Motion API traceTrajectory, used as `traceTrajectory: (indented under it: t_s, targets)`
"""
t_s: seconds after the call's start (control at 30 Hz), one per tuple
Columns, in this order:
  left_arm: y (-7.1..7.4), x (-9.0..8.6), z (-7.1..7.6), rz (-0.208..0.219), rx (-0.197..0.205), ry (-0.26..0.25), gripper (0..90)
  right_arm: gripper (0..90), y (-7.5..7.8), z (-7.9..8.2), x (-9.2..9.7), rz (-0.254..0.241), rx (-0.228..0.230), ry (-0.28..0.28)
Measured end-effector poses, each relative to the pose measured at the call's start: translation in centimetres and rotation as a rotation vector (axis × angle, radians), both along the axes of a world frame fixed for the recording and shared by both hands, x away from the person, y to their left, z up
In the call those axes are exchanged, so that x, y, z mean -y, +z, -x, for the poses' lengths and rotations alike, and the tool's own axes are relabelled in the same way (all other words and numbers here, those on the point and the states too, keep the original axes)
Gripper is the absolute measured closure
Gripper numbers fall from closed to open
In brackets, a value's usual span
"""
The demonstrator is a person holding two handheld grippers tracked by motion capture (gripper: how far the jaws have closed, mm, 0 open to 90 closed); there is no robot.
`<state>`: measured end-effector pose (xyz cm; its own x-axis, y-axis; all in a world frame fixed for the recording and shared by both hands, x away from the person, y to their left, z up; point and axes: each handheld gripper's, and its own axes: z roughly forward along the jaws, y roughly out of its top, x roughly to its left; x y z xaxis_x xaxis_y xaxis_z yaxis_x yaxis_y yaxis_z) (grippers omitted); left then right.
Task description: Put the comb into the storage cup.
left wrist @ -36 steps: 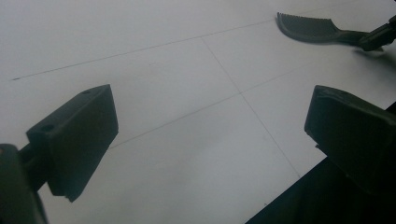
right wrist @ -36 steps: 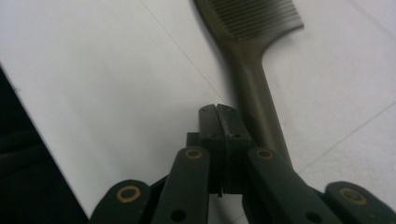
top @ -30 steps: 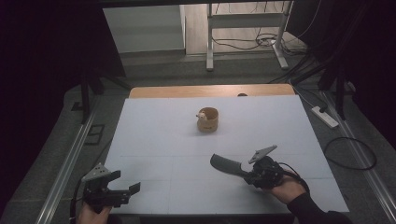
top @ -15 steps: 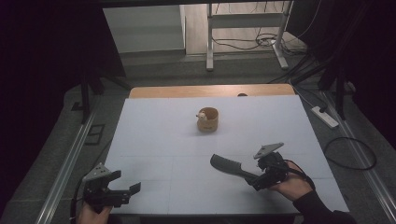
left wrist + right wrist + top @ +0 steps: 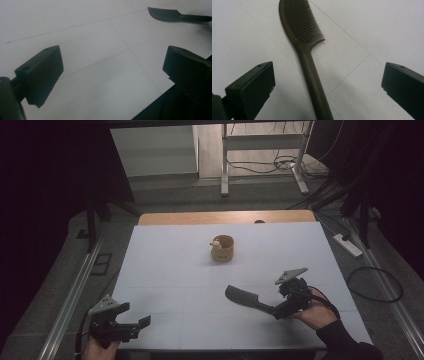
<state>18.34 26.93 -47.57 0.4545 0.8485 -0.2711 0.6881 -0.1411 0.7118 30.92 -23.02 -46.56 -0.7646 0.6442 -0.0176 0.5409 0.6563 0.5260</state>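
Right gripper (image 5: 328, 82) jaws just opened, comb (image 5: 305, 42) teeth-end pointing away

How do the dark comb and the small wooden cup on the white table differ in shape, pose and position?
The comb is dark, long and flat, lying on its side; the cup is light brown, short and round, standing upright. The comb's handle runs between the right gripper's open jaws at the near edge; the cup stands alone toward the table's far middle. Both rest on the white table.
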Motion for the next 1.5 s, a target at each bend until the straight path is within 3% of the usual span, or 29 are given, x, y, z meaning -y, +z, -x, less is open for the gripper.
traceTrajectory:
  t_s: [0.23,0.47,0.8,0.97,1.3,1.4,1.5]
  targets:
    - [0.0,0.0,0.0,0.000,-0.001,0.001,3.8,0.0,-0.2,-0.4,-0.1,0.014,0.008,-0.010]
    - [0.0,0.0,0.0,0.000,-0.001,0.000,3.8,0.0,-1.5,-0.7,-0.7,0.043,-0.033,-0.006]
    - [0.0,0.0,0.0,0.001,-0.001,0.000,3.8,0.0,-3.8,-0.9,-1.8,0.131,-0.063,0.059]
    - [0.0,0.0,0.0,0.001,-0.001,-0.001,3.8,0.0,-4.7,-1.0,-2.0,0.174,-0.087,0.067]
    - [0.0,0.0,0.0,0.000,0.000,-0.002,3.8,0.0,-4.7,-1.1,-1.9,0.171,-0.112,0.047]
    - [0.0,0.0,0.0,0.001,0.000,-0.001,3.8,7.0,-4.5,-1.0,-2.1,0.175,-0.118,0.056]
    - [0.0,0.0,0.0,0.000,0.000,-0.002,3.8,21.9,-4.0,-0.7,-2.2,0.171,-0.118,0.092]
